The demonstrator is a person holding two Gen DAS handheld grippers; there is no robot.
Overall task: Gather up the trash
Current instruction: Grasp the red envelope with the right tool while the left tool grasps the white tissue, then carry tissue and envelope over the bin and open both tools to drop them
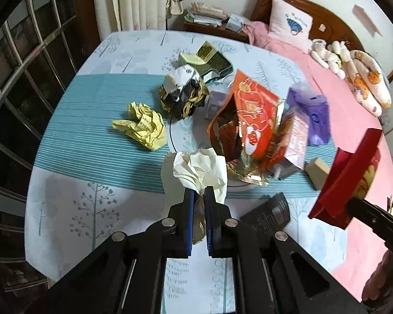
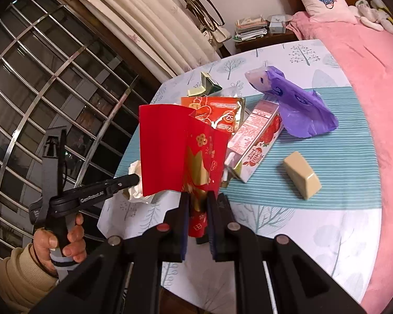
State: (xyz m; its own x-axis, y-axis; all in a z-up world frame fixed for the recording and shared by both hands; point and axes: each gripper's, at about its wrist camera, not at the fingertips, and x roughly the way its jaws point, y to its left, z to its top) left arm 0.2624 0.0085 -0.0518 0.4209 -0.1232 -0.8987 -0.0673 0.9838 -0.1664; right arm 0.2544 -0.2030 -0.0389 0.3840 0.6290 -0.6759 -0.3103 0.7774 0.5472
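A pink bed (image 2: 366, 83) borders the bench (image 1: 91, 209), which is strewn with trash. The right hand-held gripper (image 2: 198, 201) is clamped on a red-and-gold paper packet (image 2: 180, 151), raised above the bench. The left hand-held gripper (image 1: 199, 193) pinches a crumpled white paper wad (image 1: 199, 170).

The left gripper (image 1: 199, 192) pinches a crumpled white paper (image 1: 200, 168) between its fingers (image 1: 188, 204) above a worktop (image 1: 91, 136) with a tree-print cloth. On it lie a yellow paper ball (image 1: 141, 125), a black-and-gold wrapper (image 1: 182, 96) and an open red snack bag (image 1: 249, 128). At right, the right gripper (image 1: 353, 204) grips a red envelope (image 1: 345, 183).
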